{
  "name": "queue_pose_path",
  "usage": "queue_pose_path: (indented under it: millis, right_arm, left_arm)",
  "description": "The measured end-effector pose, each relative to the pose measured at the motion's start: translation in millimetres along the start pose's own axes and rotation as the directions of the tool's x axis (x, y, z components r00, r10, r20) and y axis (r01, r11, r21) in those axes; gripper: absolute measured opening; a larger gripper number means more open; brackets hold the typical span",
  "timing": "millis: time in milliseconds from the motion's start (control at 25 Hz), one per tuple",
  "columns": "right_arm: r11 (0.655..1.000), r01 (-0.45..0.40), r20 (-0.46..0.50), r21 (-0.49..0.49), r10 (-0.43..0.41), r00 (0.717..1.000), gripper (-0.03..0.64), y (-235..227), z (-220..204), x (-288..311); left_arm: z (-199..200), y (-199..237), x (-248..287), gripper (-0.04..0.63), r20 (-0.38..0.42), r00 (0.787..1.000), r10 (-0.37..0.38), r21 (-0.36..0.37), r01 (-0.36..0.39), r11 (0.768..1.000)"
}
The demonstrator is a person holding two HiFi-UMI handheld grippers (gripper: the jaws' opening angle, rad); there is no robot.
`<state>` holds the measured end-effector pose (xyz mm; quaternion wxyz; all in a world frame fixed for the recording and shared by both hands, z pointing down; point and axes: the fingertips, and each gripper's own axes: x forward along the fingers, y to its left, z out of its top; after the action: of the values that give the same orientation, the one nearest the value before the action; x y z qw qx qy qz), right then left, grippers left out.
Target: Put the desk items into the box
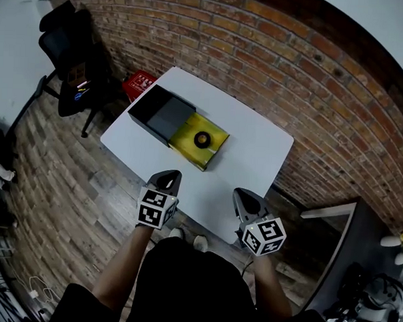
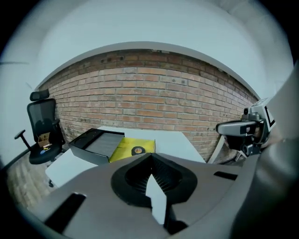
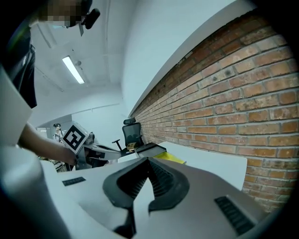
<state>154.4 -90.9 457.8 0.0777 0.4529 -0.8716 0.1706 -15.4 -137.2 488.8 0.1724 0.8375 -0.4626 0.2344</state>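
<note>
A black open box (image 1: 147, 112) lies on the white table (image 1: 252, 149), at its far left. Against the box's right side is a flat yellow item (image 1: 187, 145) with a small black ring-shaped roll (image 1: 202, 139) on top. The left gripper view shows the box (image 2: 91, 144), yellow item (image 2: 122, 149) and roll (image 2: 137, 150) well ahead of the jaws. My left gripper (image 1: 169, 178) (image 2: 150, 159) hovers at the table's near edge, shut and empty. To its right, my right gripper (image 1: 242, 196) (image 3: 149, 161) also has its jaws together with nothing between them.
A black office chair (image 1: 67, 54) and a red case (image 1: 139, 83) stand on the wooden floor left of the table. A brick wall (image 1: 279, 67) runs behind the table. The person's legs are below the near edge.
</note>
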Motion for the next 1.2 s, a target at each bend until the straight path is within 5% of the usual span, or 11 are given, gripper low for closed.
queue_pose_path:
  millis: [400,1200]
  right_arm:
    - [0.999,0.029,0.071,0.025,-0.031,0.997,0.02,18,27,-16]
    - [0.995,0.101,0.088,0.021,-0.102,0.991,0.02,27,35,-6]
  left_arm:
    - [10,10,-61,0.012,0.113,0.993,-0.034,-0.061,0.042,0.997]
    - [11,46,-69,0.012,0.164,0.985,-0.062,-0.072,0.074,0.995]
